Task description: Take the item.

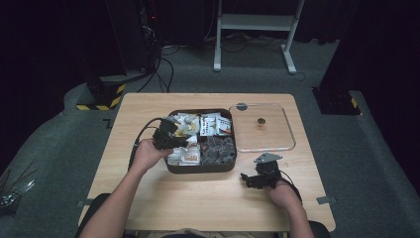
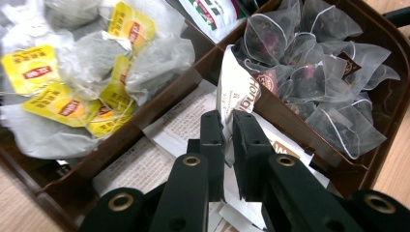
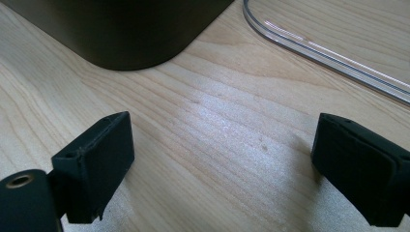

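Pinching a white paper tea sachet (image 2: 235, 92) in the near-left compartment of the brown divided tray (image 1: 200, 168), left gripper (image 2: 228, 123) with jaws drawn almost together on the sachet's upright edge, lower end tucked among other flat sachets (image 2: 159, 145). Light, thin and floppy by the look of it (likely to bend or slide out if taken at a corner), so best held across the sealed edge, well down from the tip, and lifted straight up to clear the divider. Yellow-tagged tea bags (image 2: 72, 92) in the compartment beyond, mesh pyramid bags (image 2: 314, 82) in the one to the right of the sachet, both soft and easy to snag. Resting on the worktop (image 3: 217, 145) just right of the tray's near corner, right gripper (image 3: 222, 164) wide apart and holding nothing. Clear lid (image 1: 262, 128) flat beside the tray's right wall.
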Tool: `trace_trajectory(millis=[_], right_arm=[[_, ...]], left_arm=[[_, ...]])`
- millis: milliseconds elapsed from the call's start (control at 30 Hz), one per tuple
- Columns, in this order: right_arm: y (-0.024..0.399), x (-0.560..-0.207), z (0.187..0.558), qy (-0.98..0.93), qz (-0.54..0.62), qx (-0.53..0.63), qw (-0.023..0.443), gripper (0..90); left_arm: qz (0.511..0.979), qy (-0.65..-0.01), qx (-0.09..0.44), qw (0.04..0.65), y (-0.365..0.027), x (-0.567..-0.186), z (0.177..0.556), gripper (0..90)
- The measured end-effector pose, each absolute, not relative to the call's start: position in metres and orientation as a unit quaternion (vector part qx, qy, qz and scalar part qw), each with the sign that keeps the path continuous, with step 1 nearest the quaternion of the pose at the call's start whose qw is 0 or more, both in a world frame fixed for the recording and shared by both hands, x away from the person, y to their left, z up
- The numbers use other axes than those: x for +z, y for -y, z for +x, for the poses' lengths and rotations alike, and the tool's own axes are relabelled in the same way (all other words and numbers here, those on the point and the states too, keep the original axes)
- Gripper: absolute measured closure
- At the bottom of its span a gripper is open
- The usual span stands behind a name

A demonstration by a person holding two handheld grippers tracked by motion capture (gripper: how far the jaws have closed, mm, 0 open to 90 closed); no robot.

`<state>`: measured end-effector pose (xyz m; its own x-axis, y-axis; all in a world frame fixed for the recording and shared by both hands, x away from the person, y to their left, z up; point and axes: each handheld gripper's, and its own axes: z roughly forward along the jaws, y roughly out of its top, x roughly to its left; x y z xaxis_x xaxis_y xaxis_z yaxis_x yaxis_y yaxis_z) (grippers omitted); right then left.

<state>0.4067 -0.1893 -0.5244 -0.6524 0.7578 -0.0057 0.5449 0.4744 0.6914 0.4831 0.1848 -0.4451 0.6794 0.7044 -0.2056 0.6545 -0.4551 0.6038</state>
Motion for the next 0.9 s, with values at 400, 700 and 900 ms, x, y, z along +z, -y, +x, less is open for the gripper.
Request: trace_trajectory(millis=[400,700,900], right_arm=[[0.19,-0.525,0.408,-0.846,0.38,0.339,0.156,7.8],[0.19,-0.525,0.41,-0.85,0.372,0.341,0.153,7.8],[0.19,-0.525,0.412,-0.852,0.367,0.341,0.152,7.8]], left_arm=[[0.839,-0.412,0.056,0.352,-0.201,-0.436,0.478,83.6],[0.827,-0.425,0.07,0.361,-0.218,-0.43,0.473,83.6],[0.818,-0.436,0.078,0.367,-0.228,-0.427,0.47,83.6]])
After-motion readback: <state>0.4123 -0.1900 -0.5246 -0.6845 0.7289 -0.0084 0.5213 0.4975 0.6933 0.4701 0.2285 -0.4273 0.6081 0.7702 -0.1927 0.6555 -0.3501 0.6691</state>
